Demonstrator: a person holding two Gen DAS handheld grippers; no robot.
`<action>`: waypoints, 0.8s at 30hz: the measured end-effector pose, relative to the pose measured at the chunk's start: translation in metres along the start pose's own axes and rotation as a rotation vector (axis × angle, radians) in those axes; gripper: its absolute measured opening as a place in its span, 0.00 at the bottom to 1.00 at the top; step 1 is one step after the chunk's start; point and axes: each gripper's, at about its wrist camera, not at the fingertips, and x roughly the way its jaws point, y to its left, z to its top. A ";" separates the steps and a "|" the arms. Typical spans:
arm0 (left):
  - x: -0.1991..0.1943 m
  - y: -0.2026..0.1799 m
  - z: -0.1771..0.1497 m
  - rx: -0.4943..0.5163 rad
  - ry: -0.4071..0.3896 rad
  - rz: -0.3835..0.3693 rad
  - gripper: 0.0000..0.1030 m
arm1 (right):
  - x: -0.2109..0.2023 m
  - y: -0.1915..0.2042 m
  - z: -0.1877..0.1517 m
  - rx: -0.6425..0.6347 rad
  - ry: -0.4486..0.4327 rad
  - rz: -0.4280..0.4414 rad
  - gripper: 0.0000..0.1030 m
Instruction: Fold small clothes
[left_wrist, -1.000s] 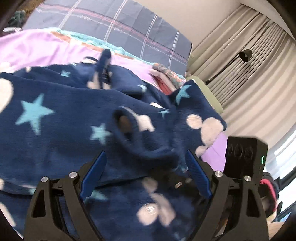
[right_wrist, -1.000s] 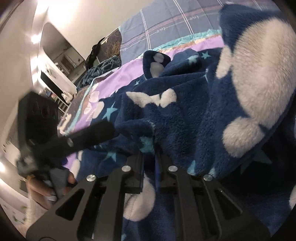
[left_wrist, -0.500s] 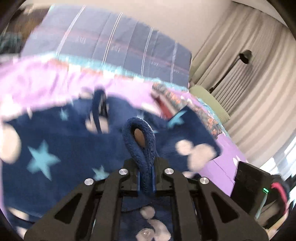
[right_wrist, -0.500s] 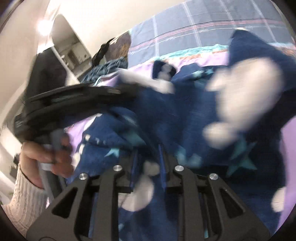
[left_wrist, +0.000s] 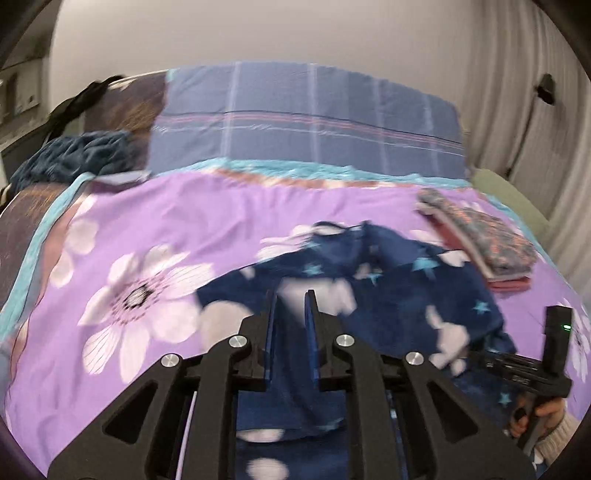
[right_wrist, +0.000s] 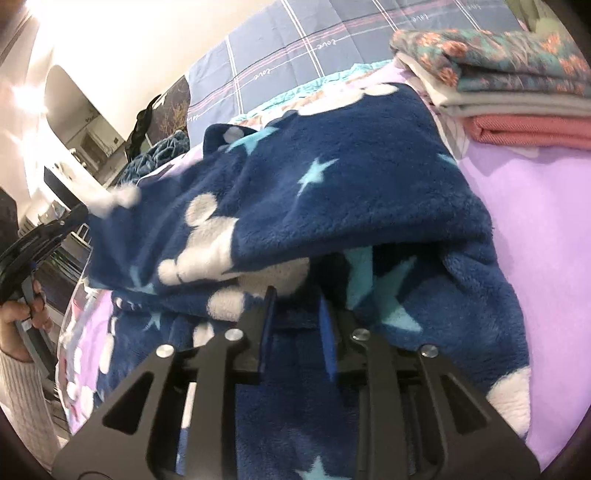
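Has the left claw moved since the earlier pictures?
Yes. The left claw has risen and tilted: the plaid pillow sat at the top edge, now mid-frame. It grips the navy fleece garment.

Left wrist view looks down past its fingers across the bed (left_wrist: 207, 221); right view sits nearer; both share the fleece (left_wrist: 406, 295) (right_wrist: 351, 177).

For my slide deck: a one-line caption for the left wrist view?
Left gripper pinches navy star-print fleece garment above purple floral bedspread.
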 end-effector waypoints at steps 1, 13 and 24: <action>0.000 0.008 -0.003 -0.018 0.000 0.006 0.14 | 0.000 0.001 0.000 -0.004 0.000 0.002 0.27; 0.059 -0.004 -0.070 0.000 0.261 0.030 0.75 | -0.001 -0.004 0.000 0.006 -0.006 0.025 0.28; -0.010 0.007 -0.023 -0.037 -0.041 0.001 0.11 | -0.002 -0.003 -0.001 -0.001 -0.009 0.020 0.29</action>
